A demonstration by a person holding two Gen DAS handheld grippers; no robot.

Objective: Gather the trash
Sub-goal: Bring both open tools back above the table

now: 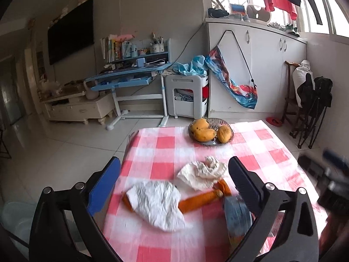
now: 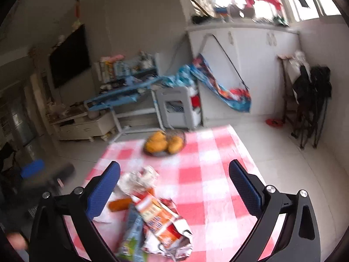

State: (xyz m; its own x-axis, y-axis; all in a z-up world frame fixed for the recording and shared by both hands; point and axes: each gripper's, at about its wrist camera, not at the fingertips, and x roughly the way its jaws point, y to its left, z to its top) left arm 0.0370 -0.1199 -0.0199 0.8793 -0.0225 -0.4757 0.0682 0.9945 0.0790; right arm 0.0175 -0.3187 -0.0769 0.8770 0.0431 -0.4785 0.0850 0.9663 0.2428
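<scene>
Trash lies in a loose heap on the red-and-white checked tablecloth [image 1: 165,144]. In the left wrist view I see a white crumpled tissue [image 1: 157,203], a cream crumpled napkin [image 1: 202,172], orange peel strips [image 1: 202,198] and a bluish wrapper [image 1: 236,216]. My left gripper [image 1: 174,176] hangs open above them, nothing between its fingers. The right wrist view is blurred: an orange-and-white snack bag [image 2: 163,220], a blue-green wrapper [image 2: 133,231], crumpled paper [image 2: 139,176] and orange peel [image 2: 120,204]. My right gripper [image 2: 174,181] stands open over the cloth, empty.
A glass dish of mangoes [image 1: 209,131] stands near the table's far edge. The other gripper shows blurred at the right edge [image 1: 327,183] and at the left [image 2: 54,176]. Beyond the table are a blue desk [image 1: 128,76], a white stool [image 1: 185,96] and white cabinets [image 1: 257,65].
</scene>
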